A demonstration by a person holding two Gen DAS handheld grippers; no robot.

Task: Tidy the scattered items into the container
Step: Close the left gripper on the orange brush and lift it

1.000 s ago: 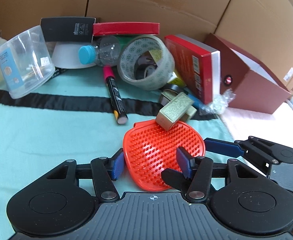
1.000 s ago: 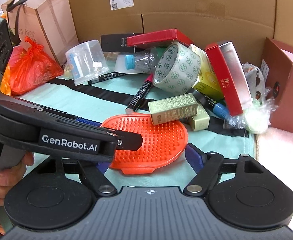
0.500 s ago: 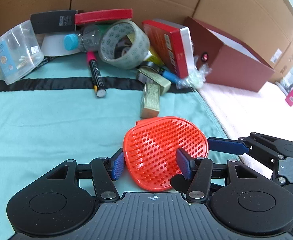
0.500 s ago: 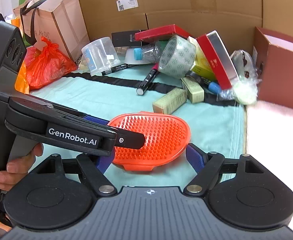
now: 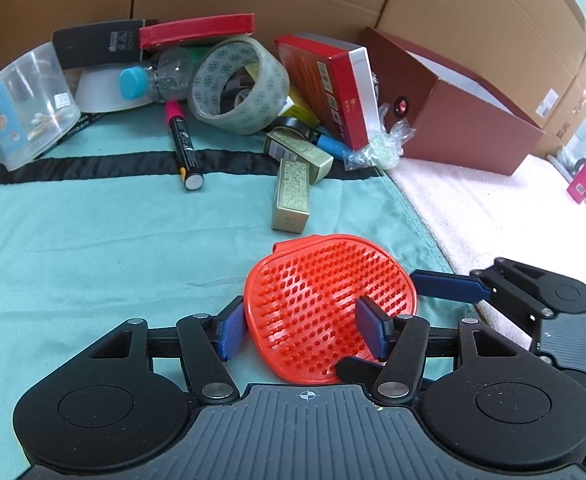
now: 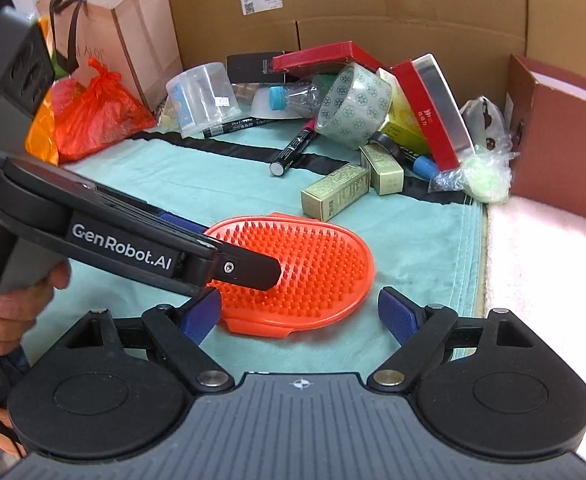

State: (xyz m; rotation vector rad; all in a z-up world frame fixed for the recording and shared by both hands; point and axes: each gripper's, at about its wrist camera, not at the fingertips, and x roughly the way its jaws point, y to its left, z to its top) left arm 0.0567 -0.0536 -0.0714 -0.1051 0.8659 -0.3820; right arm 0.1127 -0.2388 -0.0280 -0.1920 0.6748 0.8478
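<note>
An orange bristled brush [image 5: 325,292] [image 6: 313,264] lies flat on the teal cloth [image 5: 93,248]. My left gripper [image 5: 299,332] straddles it with jaws opening: the left pad is at the brush's edge, the right finger [image 6: 249,268] lies over the bristles. My right gripper [image 6: 299,316] is also opening, the brush's near edge between its pads; the right pad stands clear of it. One of its blue pads [image 5: 445,284] shows beside the brush. The dark red open box [image 5: 453,120] [image 6: 565,140] stands at the back right.
A pile lies at the back: tape roll [image 5: 237,84], red book box [image 5: 333,84], gold cartons [image 5: 291,192], pink-capped marker [image 5: 183,144], bottle, clear tub [image 5: 25,108]. An orange bag [image 6: 93,116] and paper bag are far left. Cardboard walls stand behind; a pink towel [image 5: 473,208] lies on the right.
Both grippers drew back from the pile, and the brush came along with the left one. The gold carton slid off the brush onto the cloth. Both jaws stand slightly wider.
</note>
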